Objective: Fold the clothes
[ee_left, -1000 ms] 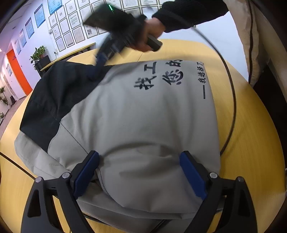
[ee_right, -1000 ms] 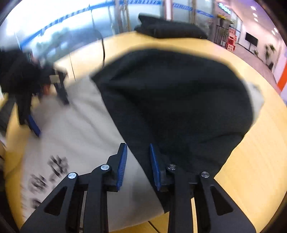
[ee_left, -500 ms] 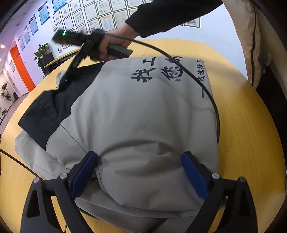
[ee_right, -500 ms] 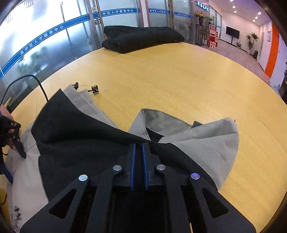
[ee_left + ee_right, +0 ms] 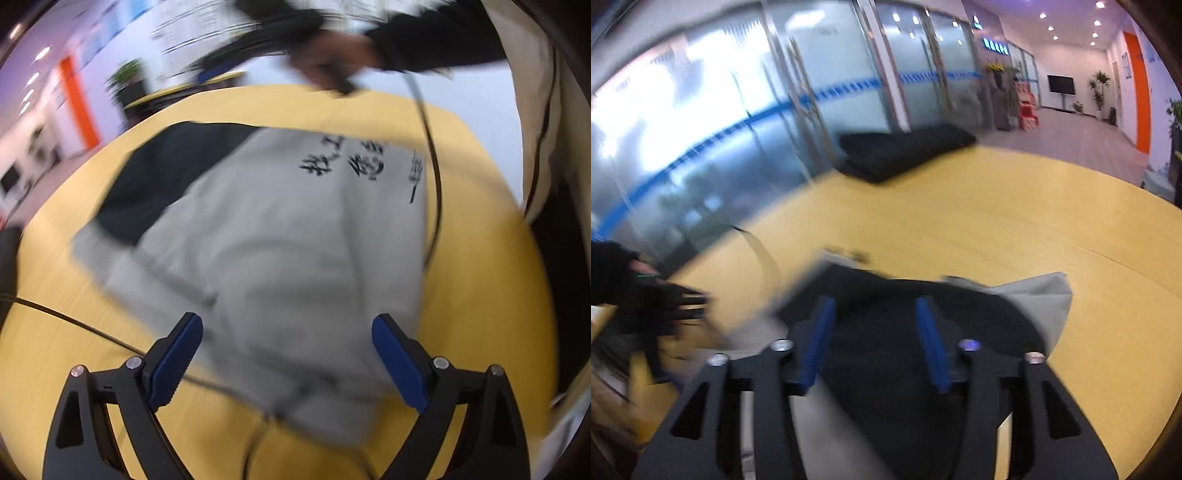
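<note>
Left wrist view has the grey-and-black jacket (image 5: 280, 236) spread flat on the yellow bench (image 5: 491, 295), printed side up. Left tool (image 5: 288, 354) hangs over its near hem, spread wide, gripping nothing. Right tool (image 5: 875, 339) is released too, above the black sleeve (image 5: 923, 295). Risk as I see it: a cable (image 5: 432, 177) trails across the cloth and could get caught in a fold. A dark bundle (image 5: 905, 147) sits far off, out of the way.

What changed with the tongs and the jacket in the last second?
The right tongs, shut on the black sleeve half a second ago, have opened and let it go. The left tongs stayed open over the grey jacket, which remains on the yellow table.
</note>
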Demonstrator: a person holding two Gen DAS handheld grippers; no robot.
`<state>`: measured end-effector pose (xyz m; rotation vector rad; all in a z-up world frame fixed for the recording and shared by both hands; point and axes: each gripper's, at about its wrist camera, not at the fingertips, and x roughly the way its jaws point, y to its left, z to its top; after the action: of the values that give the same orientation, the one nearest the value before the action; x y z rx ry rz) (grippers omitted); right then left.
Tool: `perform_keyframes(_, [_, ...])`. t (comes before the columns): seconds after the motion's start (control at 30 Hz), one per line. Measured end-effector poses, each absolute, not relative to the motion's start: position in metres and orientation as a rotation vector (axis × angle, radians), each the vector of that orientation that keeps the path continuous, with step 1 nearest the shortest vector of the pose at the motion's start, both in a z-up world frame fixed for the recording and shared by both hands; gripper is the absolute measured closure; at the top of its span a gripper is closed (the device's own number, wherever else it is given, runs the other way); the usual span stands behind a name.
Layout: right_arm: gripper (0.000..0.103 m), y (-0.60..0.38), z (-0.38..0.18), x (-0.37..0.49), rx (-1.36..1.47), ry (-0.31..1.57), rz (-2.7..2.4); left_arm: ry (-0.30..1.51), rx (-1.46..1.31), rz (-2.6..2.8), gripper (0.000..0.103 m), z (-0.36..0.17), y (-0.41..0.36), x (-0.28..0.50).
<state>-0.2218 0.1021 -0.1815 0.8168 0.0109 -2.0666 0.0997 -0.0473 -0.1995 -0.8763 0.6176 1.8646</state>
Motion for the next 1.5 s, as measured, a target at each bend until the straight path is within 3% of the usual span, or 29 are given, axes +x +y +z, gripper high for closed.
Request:
perform_keyframes(0.27, [0.044,0.196,-0.091,-0.066,1.163,0.010,-1.935,0.364,-1.061,2.084,0.007,-0.134,-0.097,0.149])
perform_keyframes(0.47, [0.040,0.239,-0.092,-0.056,1.280,-0.014,-2.052,0.197,-1.180,2.203,0.004,-0.100,-0.113,0.171])
perform_keyframes(0.57, [0.036,0.235,-0.124,-0.078,1.237,-0.026,-2.101,0.111,-1.232,2.256,0.004,-0.086,-0.118,0.180])
perform_keyframes(0.73, [0.035,0.153,-0.170,-0.075,0.976,0.196,-2.028,0.007,-1.195,2.266,0.005,-0.142,-0.075,0.157])
perform_keyframes(0.9, [0.034,0.025,-0.224,-0.040,0.743,0.493,-1.885,0.040,-1.124,2.268,0.005,-0.152,-0.074,0.144])
perform_keyframes(1.07, [0.035,-0.056,-0.265,-0.022,0.665,0.622,-1.890,0.113,-1.037,2.252,0.005,-0.149,-0.085,0.132])
perform_keyframes(1.2, [0.056,-0.098,-0.294,-0.026,0.727,0.754,-1.940,0.165,-0.996,2.201,0.005,-0.163,-0.089,0.133])
perform_keyframes(1.3, [0.086,-0.102,-0.292,-0.033,0.757,0.713,-1.980,0.197,-0.967,2.154,0.005,-0.177,-0.091,0.134])
perform_keyframes(1.4, [0.096,-0.099,-0.282,-0.043,0.787,0.631,-1.993,0.219,-0.932,2.105,0.005,-0.192,-0.088,0.133])
perform_keyframes(1.5, [0.099,-0.097,-0.273,-0.055,0.824,0.557,-1.978,0.278,-0.917,2.021,0.005,-0.211,-0.074,0.132])
